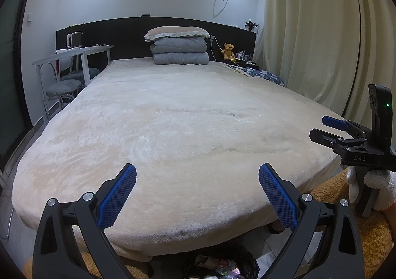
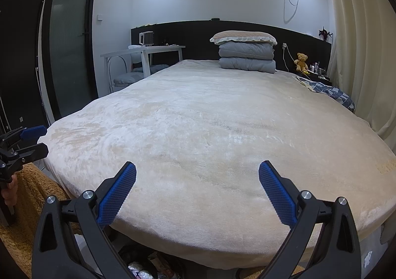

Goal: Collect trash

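1. the left gripper (image 1: 197, 194) is held at the foot of the bed (image 1: 173, 115), its two blue pads wide apart and nothing between them.
2. the right gripper (image 2: 197, 192) is beside it in the same way: the pads stand far apart and hold nothing. in the left wrist view it shows at the right edge, carried by a hand in a white glove (image 1: 376, 187).
3. the trash (image 1: 222, 266) lies low, under the foot edge of the bed, inside a black bin bag (image 1: 247, 258) on the floor. in the right wrist view the crumpled pieces (image 2: 139, 270) show at the bottom edge, some white and some brown.
4. i see no trash on the bed cover; it looks bare except for the folded quilts (image 1: 180, 51) and a patterned cloth (image 1: 262, 74) far away.
5. i judge that the pieces are paper and thin wrappers: very light, soft, easy to crush, not fragile. foil or plastic film may be slippery.
6. it seems best to pinch a piece at a thick crumpled fold, not at a flat edge, so the pads have something to bite.
7. the bag is thin and limp; if it must be lifted, i would take it at the gathered rim.
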